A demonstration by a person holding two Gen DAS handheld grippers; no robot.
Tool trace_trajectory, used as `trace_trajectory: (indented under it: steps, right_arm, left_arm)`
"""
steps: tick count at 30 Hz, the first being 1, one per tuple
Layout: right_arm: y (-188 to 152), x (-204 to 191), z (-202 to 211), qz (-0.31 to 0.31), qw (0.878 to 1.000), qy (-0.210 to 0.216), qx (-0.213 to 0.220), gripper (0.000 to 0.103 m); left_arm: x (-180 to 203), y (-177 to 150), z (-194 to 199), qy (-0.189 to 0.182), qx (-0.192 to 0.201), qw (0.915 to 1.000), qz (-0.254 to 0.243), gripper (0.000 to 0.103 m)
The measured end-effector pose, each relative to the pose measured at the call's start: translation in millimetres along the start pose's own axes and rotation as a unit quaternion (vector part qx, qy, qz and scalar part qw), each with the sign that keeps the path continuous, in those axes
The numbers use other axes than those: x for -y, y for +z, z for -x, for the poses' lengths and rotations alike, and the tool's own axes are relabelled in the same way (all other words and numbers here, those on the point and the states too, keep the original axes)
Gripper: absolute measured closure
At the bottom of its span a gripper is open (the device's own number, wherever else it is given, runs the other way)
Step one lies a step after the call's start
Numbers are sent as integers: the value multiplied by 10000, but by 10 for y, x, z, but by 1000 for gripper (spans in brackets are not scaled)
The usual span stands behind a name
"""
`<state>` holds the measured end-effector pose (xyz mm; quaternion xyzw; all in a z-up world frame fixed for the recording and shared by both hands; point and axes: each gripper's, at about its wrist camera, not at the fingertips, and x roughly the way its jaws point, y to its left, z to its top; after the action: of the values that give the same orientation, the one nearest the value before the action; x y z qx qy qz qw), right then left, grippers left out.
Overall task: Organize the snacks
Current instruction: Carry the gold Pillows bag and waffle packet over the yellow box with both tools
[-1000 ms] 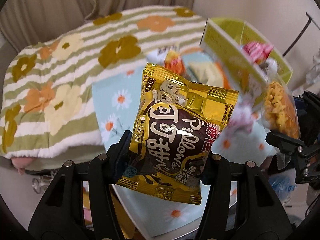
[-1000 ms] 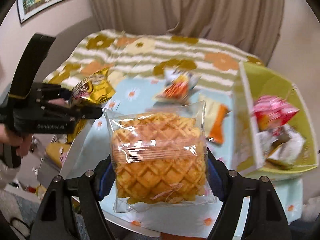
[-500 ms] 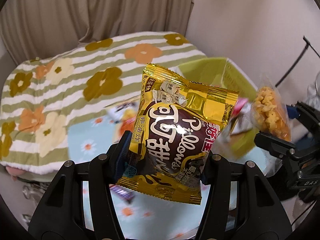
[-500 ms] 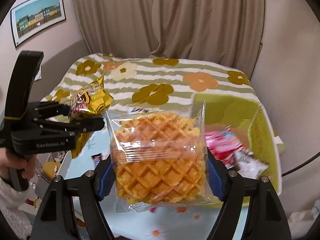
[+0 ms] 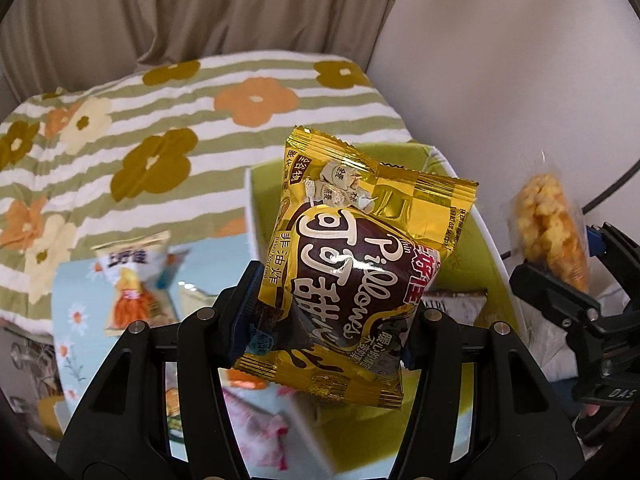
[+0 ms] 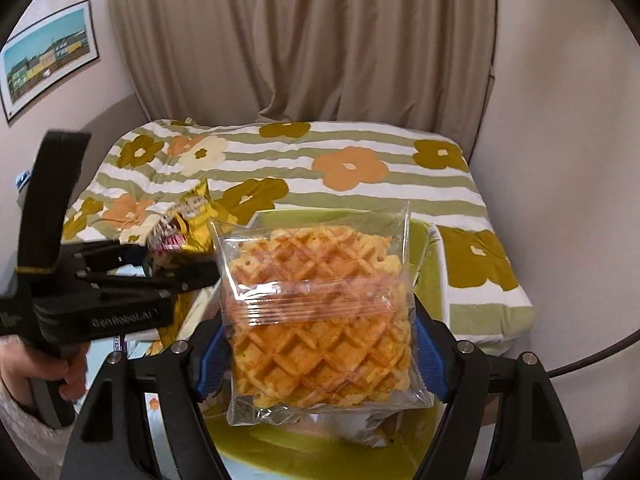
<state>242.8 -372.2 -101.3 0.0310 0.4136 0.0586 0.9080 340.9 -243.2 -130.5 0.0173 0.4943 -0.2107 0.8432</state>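
Your left gripper (image 5: 328, 316) is clenched on the gold-and-brown snack packet (image 5: 356, 268), its pads pressing the lower sides of the pack so it stands upright and tilted a little between them. Seen from that wrist, the packet hangs over the green box (image 5: 476, 264), whose white outer wall shows beside it. Your right gripper (image 6: 316, 344) is grasping the clear waffle bag (image 6: 320, 304) by its two side edges, the waffle face turned to the camera. It too is over the green box, with a wrapped snack lying on the box floor beneath it. In the right wrist view your left gripper sits to the left, just beside the waffle bag, with your hand (image 6: 48, 376) around its handle. On the daisy-print worktop (image 5: 76, 320) left of the box lies a white-and-orange snack pouch (image 5: 136, 284). Behind the box is a bed under a striped flower blanket (image 6: 360, 168), and a curtain (image 6: 300, 40) beyond
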Motion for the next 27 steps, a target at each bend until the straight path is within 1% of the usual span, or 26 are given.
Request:
trace_trajectory:
  steps: [4, 6, 7, 8, 9, 10, 13, 19, 25, 27]
  right_arm:
    - [33, 150, -161, -148, 9998, 82, -109, 29]
    - [35, 205, -219, -196, 9996, 115, -147, 29]
    - [33, 223, -233, -219, 9995, 124, -165, 29]
    - [28, 248, -253, -257, 9994, 146, -193, 29]
    - [19, 266, -269, -307, 9991, 187, -223, 29]
    - [24, 287, -282, -337, 9989, 209, -241, 29]
    - [14, 331, -312, -403, 9985, 210, -301, 29]
    - [-21, 360, -379, -509, 9976, 228, -415, 29]
    - [104, 391, -522, -593, 9966, 270, -501, 29]
    - [168, 390, -603, -579, 9964, 209, -575, 27]
  left_arm:
    - [93, 54, -216, 65, -169, 9998, -78, 50]
    - [135, 76, -280, 163, -192, 9995, -165, 47]
    - [159, 84, -322, 229, -242, 9992, -232, 37]
    - [122, 69, -347, 296, -270, 9989, -256, 15]
    - [120, 66, -361, 382, -279, 9985, -262, 4]
    - [112, 58, -356, 409, -240, 9986, -244, 0]
    - [81, 20, -350, 364, -336, 9985, -220, 0]
    - [8, -110, -241, 347, -252, 9988, -221, 0]
    - [-53, -115, -175, 341, -168, 9990, -227, 0]
    - [-73, -108, -159, 350, -133, 9990, -231, 0]
